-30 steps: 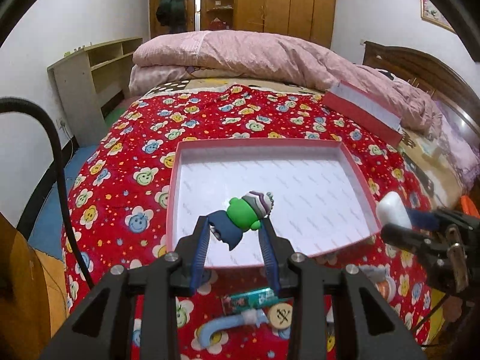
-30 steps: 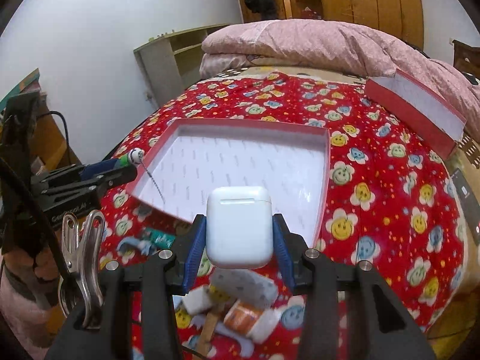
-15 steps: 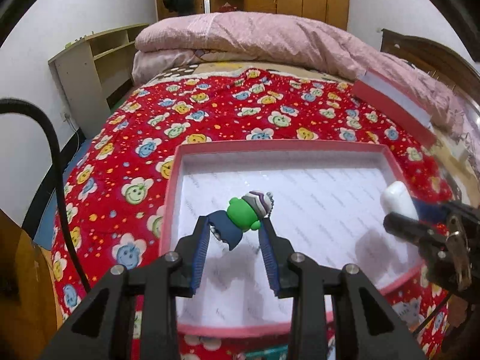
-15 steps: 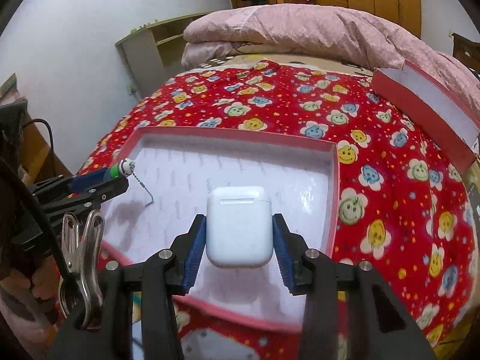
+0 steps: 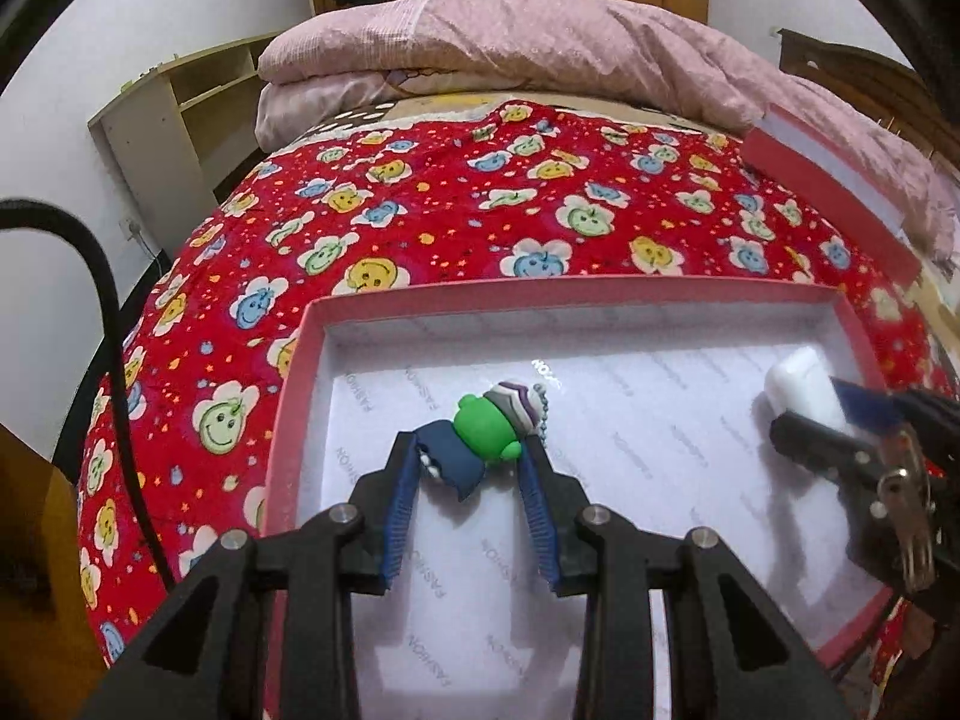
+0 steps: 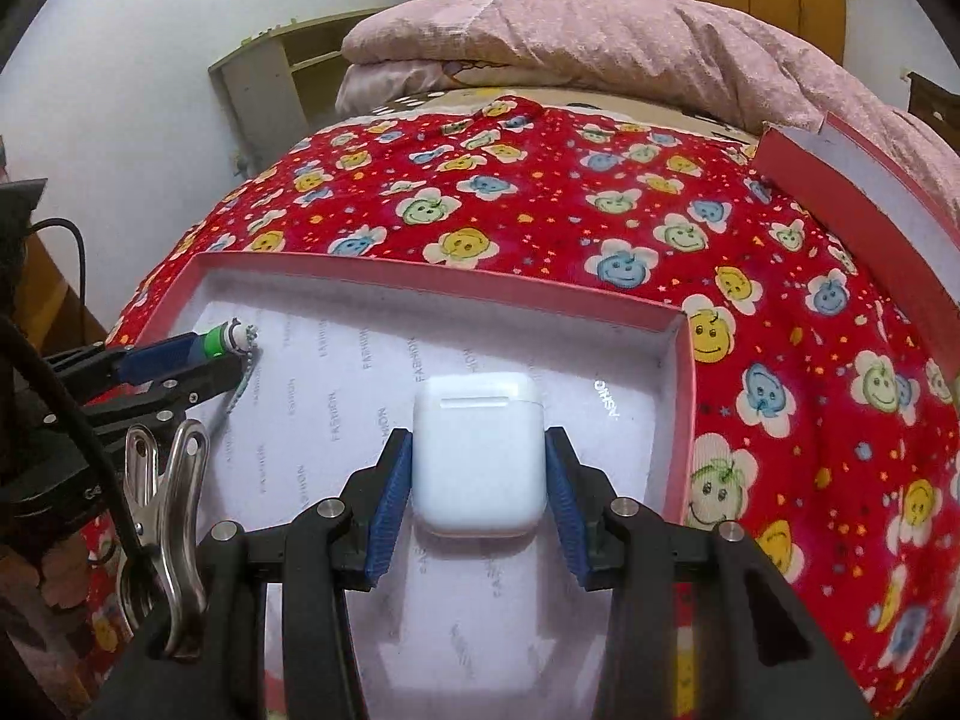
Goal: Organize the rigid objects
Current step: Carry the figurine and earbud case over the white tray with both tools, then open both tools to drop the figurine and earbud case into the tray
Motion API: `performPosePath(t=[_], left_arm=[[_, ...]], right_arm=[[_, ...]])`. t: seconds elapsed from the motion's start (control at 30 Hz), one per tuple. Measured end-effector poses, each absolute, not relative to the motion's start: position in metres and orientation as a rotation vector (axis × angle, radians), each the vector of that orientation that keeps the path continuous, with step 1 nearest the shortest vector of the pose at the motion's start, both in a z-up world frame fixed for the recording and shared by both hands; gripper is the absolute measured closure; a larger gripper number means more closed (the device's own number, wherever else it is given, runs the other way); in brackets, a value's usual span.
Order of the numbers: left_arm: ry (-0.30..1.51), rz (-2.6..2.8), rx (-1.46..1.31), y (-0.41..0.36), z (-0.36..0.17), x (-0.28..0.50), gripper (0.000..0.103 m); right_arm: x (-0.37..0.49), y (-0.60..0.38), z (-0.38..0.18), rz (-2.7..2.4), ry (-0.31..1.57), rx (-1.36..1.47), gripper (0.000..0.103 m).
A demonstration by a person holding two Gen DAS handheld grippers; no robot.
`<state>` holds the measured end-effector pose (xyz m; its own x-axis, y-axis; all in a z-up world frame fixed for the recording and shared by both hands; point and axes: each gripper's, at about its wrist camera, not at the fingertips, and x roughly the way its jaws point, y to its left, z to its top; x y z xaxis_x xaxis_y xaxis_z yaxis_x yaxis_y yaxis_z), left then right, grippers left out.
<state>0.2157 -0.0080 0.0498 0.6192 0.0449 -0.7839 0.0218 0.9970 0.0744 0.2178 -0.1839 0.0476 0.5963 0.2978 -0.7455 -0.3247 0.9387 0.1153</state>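
My left gripper point(image 5: 474, 450) is shut on a small figure keychain point(image 5: 480, 438) with a green head, striped cap and blue body, its bead chain dangling. It hangs just above the white floor of the pink-rimmed box point(image 5: 288, 420), near the box's middle. My right gripper point(image 6: 479, 456) is shut on a white earbud case point(image 6: 479, 450), held over the right half of the same box point(image 6: 684, 420). Each gripper shows in the other's view: the right gripper point(image 5: 834, 414) with the earbud case point(image 5: 801, 387) at the right, the left gripper point(image 6: 210, 354) with the keychain point(image 6: 225, 339) at the left.
The box lies on a red smiley-flower bedspread point(image 5: 450, 204). Its pink lid point(image 6: 858, 204) rests at the far right. A folded pink quilt point(image 5: 510, 48) lies at the head of the bed. A shelf unit point(image 5: 174, 114) stands by the left wall. A metal clip point(image 6: 162, 510) hangs on the right gripper.
Both grippers have moved forward and down, from the box's near edge to over its white floor. The loose objects before the box have dropped out of view. Both grips are unchanged.
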Motion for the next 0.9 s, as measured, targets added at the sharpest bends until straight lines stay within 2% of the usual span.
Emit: performPosePath(t=[0.33,0.4,0.5,0.67,0.9], left_arm=[[0.865,0.047,0.130,-0.017,0.048,0.219,0.066],[0.853,0.079,0.156,-0.019,0.048,0.219,0.055],[0.830,0.103,0.187,-0.021,0.047,0.218,0.050],[0.837,0.110,0.162,-0.016,0.048,0.219,0.043],[0.863,0.100,0.121,-0.011,0.055,0.213,0.043]], right_arm=[[0.221,-0.176,0.043,0.340,0.814,-0.092,0.057],[0.221,-0.176,0.043,0.345,0.814,-0.095,0.055],[0.222,-0.175,0.042,0.356,0.809,-0.100,0.051],[0.223,-0.174,0.043,0.373,0.811,-0.101,0.047],[0.222,-0.179,0.045,0.394,0.829,-0.053,0.041]])
